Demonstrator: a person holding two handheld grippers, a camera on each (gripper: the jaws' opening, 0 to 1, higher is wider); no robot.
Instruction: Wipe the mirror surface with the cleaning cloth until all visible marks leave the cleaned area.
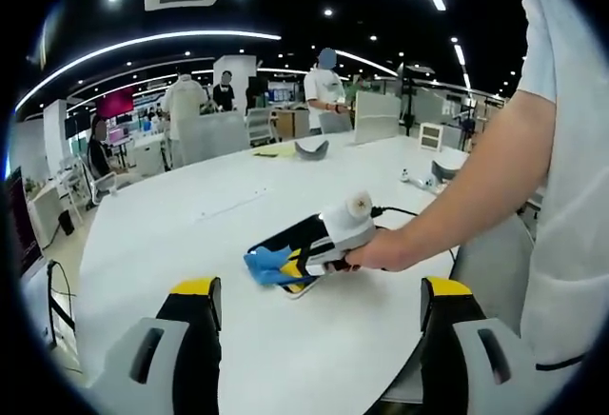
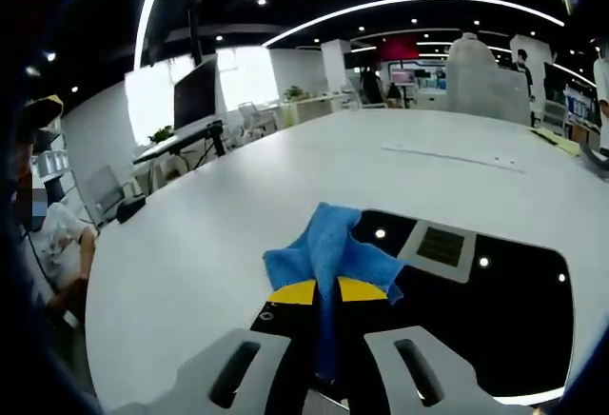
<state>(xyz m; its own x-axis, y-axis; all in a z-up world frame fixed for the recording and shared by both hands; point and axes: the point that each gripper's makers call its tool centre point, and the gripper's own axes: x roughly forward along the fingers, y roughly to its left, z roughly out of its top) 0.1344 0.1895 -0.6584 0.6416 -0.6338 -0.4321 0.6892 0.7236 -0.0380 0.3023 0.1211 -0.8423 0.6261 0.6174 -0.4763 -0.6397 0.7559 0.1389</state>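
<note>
The right tool [image 2: 326, 291] pinched the soft, light cloth [image 2: 328, 248] at its bunched rear, pressing it on the mirror [image 2: 495, 291] ahead. The left tool [image 1: 319, 306] hung spread above the counter [image 1: 190, 215].

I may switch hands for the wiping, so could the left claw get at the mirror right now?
Probably yes. The left claw is open, with bare table between it and the mirror, though the right claw, shut on the blue cloth, covers part of it.

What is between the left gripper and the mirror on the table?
In the left gripper view, only bare white table lies between the open left gripper and the mirror.
</note>
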